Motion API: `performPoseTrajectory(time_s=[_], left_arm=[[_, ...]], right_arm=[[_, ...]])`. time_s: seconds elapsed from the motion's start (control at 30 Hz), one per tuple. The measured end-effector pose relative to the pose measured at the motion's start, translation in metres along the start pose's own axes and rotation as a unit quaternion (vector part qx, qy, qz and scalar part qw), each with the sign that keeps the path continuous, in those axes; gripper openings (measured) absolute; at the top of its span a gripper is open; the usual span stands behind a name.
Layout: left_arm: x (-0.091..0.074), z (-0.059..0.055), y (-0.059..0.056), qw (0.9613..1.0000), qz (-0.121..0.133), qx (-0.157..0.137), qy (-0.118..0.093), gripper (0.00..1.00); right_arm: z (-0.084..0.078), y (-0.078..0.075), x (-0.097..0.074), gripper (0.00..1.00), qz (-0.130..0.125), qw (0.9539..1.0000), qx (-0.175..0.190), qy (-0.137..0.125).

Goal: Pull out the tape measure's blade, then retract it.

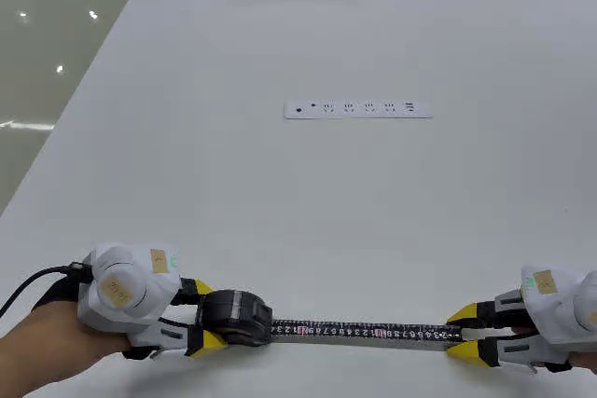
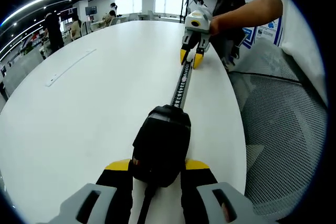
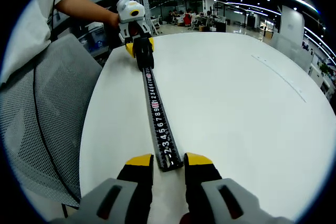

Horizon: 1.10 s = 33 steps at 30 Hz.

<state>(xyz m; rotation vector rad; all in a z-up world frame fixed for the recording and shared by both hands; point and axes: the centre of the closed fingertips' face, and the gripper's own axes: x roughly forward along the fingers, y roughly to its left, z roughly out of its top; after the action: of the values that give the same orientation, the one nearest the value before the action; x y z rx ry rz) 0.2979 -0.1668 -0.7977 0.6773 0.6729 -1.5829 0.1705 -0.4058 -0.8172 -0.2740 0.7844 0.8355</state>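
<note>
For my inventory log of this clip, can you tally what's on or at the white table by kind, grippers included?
tape measure: 1, with its blade pulled out
power strip: 1
grippers: 2, the left gripper on the tape measure, the right gripper at the blade's end
Total: 4

Smooth, matt white desk (image 1: 373, 193). Black plastic tape measure case (image 1: 233, 316), slightly glossy. Dark blade (image 1: 373, 332) with faint sheen. Grey open-weave mesh chair (image 3: 47, 119). Mirror-glossy polished floor (image 1: 56, 44).
</note>
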Motion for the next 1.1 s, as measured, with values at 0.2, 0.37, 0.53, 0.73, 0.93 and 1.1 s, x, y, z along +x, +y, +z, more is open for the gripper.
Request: performPoseTrajectory(time_s=[0.2,0.37,0.53,0.73,0.93,1.1], left_arm=[[-0.002,-0.001,-0.002,1.0000,0.001,-0.004,-0.002,0.36],[-0.006,0.002,-0.002,0.9997,0.009,-0.017,-0.014,0.43],[-0.009,0.005,-0.001,0.9991,0.016,-0.030,-0.025,0.47],[-0.013,0.011,-0.002,0.9976,0.017,-0.054,-0.039,0.49],[-0.019,0.022,-0.003,0.9963,0.024,-0.060,-0.056,0.54],[-0.024,0.022,-0.003,0.9959,0.032,-0.064,-0.056,0.55]], right_arm=[[0.003,0.001,0.000,0.29,-0.002,0.9999,0.015,-0.005],[0.005,0.001,-0.002,0.36,-0.006,0.9996,0.026,-0.008],[0.009,0.004,-0.003,0.40,-0.007,0.9991,0.038,-0.015],[0.016,0.004,-0.005,0.44,-0.011,0.9979,0.058,-0.027],[0.023,0.007,-0.008,0.50,-0.013,0.9971,0.067,-0.032],[0.031,0.010,-0.013,0.52,-0.017,0.9972,0.063,-0.036]])
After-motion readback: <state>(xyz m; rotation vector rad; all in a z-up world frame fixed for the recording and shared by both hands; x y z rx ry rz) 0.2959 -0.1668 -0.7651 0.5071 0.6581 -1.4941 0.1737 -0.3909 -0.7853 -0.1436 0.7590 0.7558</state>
